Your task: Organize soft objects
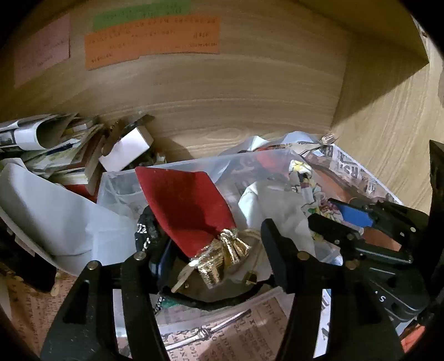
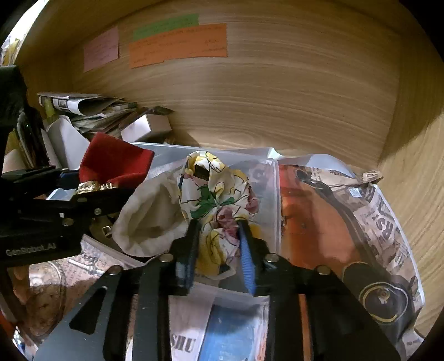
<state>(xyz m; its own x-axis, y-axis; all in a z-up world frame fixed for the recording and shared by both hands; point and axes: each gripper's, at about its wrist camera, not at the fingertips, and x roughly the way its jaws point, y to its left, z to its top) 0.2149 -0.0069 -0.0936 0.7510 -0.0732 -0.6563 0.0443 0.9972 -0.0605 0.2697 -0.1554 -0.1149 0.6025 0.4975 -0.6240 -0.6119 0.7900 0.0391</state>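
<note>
The wooden back wall (image 2: 277,91) fills the upper half of both my views, with an orange paper note (image 2: 177,45), a green one (image 2: 166,23) and a pink one (image 2: 101,48) stuck in the upper left. Below it, centre frame, I've got the clear plastic bin (image 2: 273,177), standing on printed newspaper sheets (image 2: 385,222) that spread to the lower right. A heap of papers and booklets (image 2: 91,111) with a small white box (image 2: 147,126) sits at the left edge, just behind the bin. Inside the bin, on the right wrist view, a cream cloth bag (image 2: 149,219) lies mouth open, touching the floral fabric (image 2: 216,200) bunched up beside it. My right gripper (image 2: 217,244) is clamped on that floral fabric, blue pads pressing it from both sides at the bin's near rim. Over on the left wrist view, the red velvet pouch (image 1: 188,205) stands up in the centre over the bin, its neck tied with a gold tassel cord (image 1: 222,255). My left gripper (image 1: 211,241) has its fingers either side of that pouch neck, but whether they're actually squeezing it I can't tell from here. The right gripper's blue pad (image 1: 356,215) pokes in at the right of that view.
</note>
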